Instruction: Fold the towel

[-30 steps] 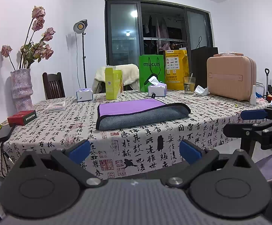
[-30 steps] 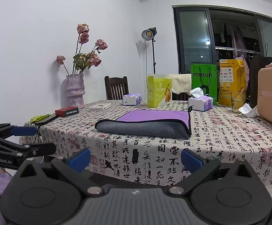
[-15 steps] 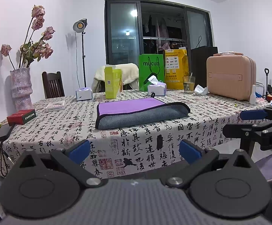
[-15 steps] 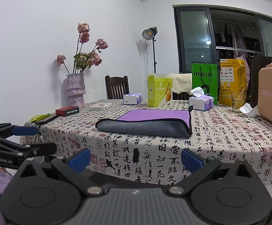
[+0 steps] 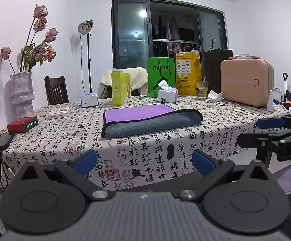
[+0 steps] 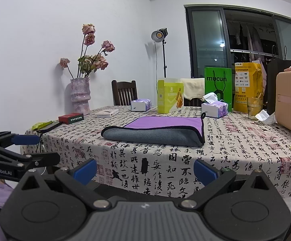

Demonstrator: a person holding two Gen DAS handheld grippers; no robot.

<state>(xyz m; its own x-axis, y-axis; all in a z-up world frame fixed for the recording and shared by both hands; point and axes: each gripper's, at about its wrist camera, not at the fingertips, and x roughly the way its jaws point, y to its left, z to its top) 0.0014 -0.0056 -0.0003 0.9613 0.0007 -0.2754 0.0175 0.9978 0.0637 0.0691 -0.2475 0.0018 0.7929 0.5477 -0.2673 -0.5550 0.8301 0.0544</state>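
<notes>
A folded towel point(image 5: 149, 119), purple on top and grey along its rolled near edge, lies flat on the table; it also shows in the right wrist view point(image 6: 155, 130). My left gripper point(image 5: 144, 161) is open and empty, held off the table's near edge, well short of the towel. My right gripper point(image 6: 144, 168) is open and empty too, likewise back from the table. Each gripper shows at the side of the other's view, the right one point(image 5: 274, 132) and the left one point(image 6: 18, 150).
The table carries a patterned cloth point(image 5: 161, 148). Behind the towel stand tissue boxes point(image 5: 167, 95), a yellow-green box point(image 5: 120, 87), a green bag point(image 5: 161, 76), a glass point(image 5: 201, 90) and a pink case point(image 5: 246, 84). A vase point(image 5: 21, 94), red box point(image 5: 22, 124) and phone point(image 5: 1, 141) sit left.
</notes>
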